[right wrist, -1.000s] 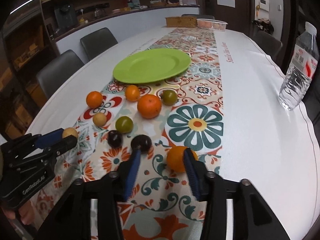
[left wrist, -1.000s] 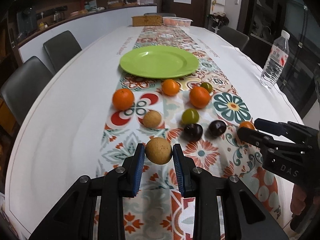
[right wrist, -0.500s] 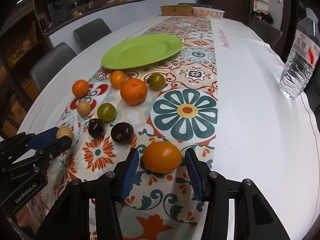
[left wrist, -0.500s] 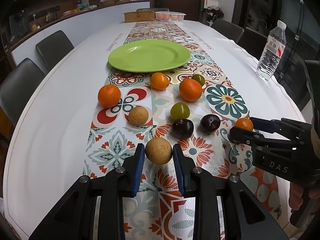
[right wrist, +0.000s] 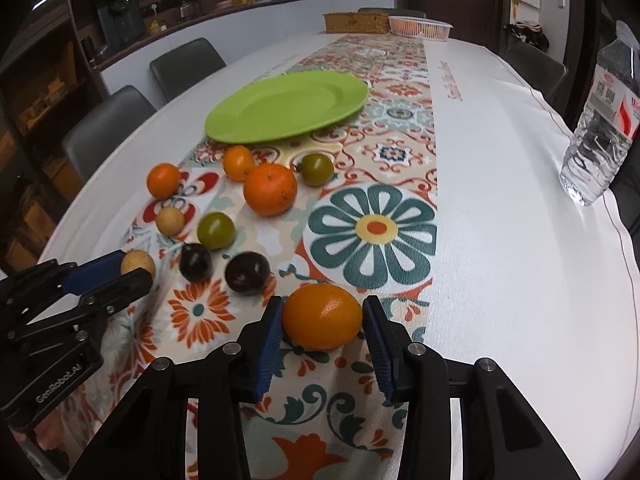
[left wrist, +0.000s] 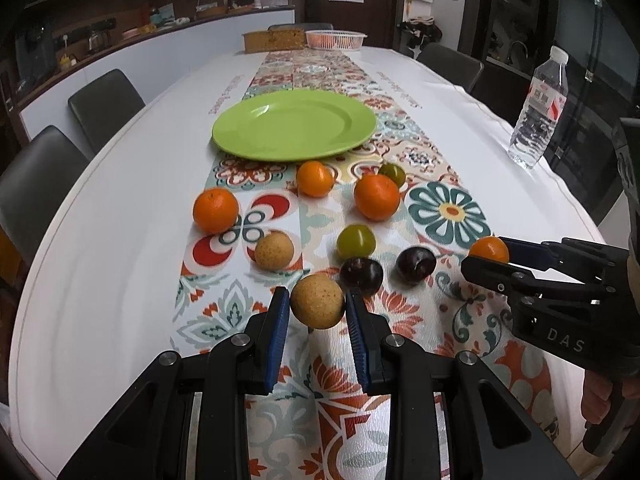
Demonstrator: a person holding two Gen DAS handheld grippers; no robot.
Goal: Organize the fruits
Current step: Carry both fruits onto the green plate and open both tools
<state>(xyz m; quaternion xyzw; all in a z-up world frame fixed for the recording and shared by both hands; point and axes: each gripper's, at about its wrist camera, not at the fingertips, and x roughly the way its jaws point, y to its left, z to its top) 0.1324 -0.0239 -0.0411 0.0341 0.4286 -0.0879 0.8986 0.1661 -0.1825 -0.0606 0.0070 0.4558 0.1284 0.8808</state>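
Note:
My left gripper (left wrist: 317,312) is shut on a tan round fruit (left wrist: 317,306) and holds it above the patterned runner. My right gripper (right wrist: 322,326) is shut on a small orange (right wrist: 322,316), also lifted; it shows at the right of the left wrist view (left wrist: 489,249). A green plate (left wrist: 294,124) lies empty further along the runner. Loose on the runner between us and the plate are oranges (left wrist: 376,197), a tan fruit (left wrist: 274,250), green fruits (left wrist: 355,240) and two dark plums (left wrist: 416,263).
A water bottle (left wrist: 539,108) stands at the right table edge. A pink basket (left wrist: 335,38) and a brown box (left wrist: 273,40) sit at the far end. Grey chairs (left wrist: 105,102) line the left side.
Both grippers have risen and drawn back with their fruits. The right gripper closed on the small orange and lifted it off the runner.

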